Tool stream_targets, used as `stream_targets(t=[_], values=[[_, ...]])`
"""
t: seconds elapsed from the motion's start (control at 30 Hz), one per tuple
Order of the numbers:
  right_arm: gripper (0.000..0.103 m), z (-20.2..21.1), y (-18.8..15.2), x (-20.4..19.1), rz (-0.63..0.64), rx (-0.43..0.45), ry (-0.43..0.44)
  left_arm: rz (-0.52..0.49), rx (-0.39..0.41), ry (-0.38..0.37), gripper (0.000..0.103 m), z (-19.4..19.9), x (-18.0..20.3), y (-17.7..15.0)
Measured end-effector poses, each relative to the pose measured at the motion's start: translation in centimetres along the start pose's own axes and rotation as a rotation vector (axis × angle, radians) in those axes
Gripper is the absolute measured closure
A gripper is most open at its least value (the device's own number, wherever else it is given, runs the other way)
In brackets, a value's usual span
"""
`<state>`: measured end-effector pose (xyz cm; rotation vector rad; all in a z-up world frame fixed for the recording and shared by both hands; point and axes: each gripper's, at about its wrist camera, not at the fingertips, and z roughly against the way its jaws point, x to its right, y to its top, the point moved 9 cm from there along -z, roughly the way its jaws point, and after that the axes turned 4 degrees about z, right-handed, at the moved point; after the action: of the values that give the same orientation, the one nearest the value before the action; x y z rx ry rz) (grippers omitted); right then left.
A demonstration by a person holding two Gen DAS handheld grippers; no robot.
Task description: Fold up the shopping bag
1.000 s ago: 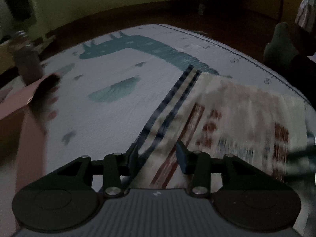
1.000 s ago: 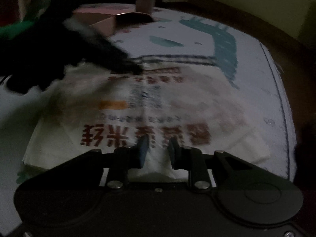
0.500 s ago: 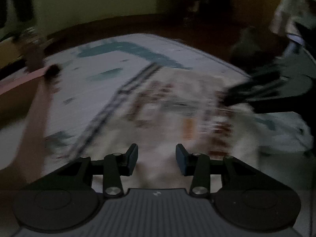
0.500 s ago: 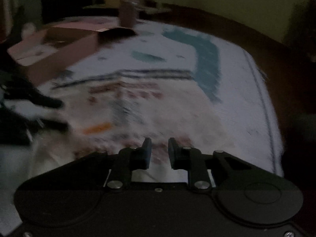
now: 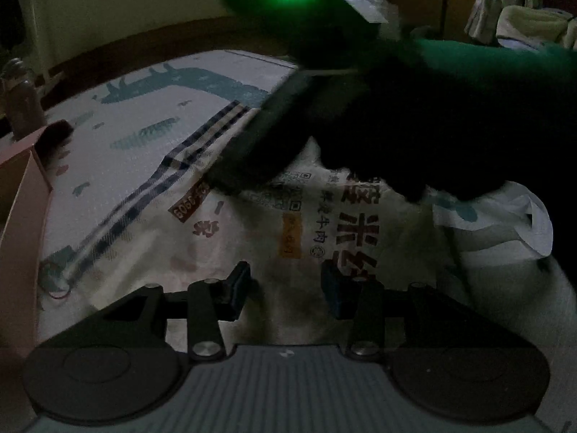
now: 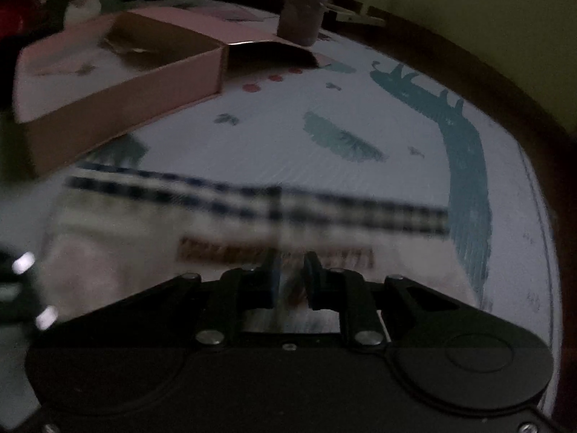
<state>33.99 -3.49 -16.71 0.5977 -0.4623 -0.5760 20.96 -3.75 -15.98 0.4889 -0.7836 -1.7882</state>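
Note:
The shopping bag (image 5: 252, 238) lies flat on the play mat; it is cream with red print and an orange label. Its blue checked strap (image 5: 173, 169) runs along the far left edge. My left gripper (image 5: 286, 288) hovers open over the bag's near part, with nothing pinched. The right gripper's dark body (image 5: 259, 137) reaches in from a green sleeve (image 5: 487, 72) over the bag's far edge. In the right wrist view the right gripper (image 6: 292, 278) is closing to a narrow gap just short of the strap (image 6: 252, 198). Blur hides whether cloth lies between the pads.
An open pink cardboard box (image 6: 119, 72) sits on the mat beyond the bag, at the left edge in the left wrist view (image 5: 21, 216). A small jar (image 6: 303, 18) stands behind it. The mat (image 6: 465, 151) has teal animal prints and ends at dark floor. White plastic (image 5: 505, 227) lies beside the bag.
The right gripper has swept across the bag toward the checked strap while its jaws narrowed. It now crosses the left wrist view. The left gripper has shifted over the bag's printed face.

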Motion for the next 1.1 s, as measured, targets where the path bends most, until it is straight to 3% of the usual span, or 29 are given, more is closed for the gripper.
stream_targets(t=[0.27, 0.5, 0.67, 0.73, 0.9, 1.1], values=[[0.089, -1.8, -1.9, 8.8, -0.118, -0.036, -0.113, 0.010, 0.000, -0.002, 0.061, -0.2, 0.1, 0.0], [0.089, 1.1, -5.9, 9.8, -0.130, -0.042, -0.198, 0.015, -0.001, -0.003, 0.061, -0.5, -0.2, 0.0], [0.089, 5.0, -8.1, 8.1, -0.196, -0.036, -0.153, 0.018, 0.001, -0.003, 0.061, -0.7, -0.3, 0.0], [0.089, 6.2, -8.3, 6.3, -0.217, -0.010, -0.089, 0.021, 0.002, -0.001, 0.061, -0.7, -0.3, 0.0], [0.090, 7.6, -9.0, 0.4, -0.144, -0.008, 0.003, 0.024, 0.005, -0.002, 0.061, -0.6, -0.2, -0.1], [0.090, 8.9, -11.2, 0.1, -0.064, -0.079, -0.068, 0.024, -0.007, -0.009, 0.061, -0.2, 0.0, -0.3]])
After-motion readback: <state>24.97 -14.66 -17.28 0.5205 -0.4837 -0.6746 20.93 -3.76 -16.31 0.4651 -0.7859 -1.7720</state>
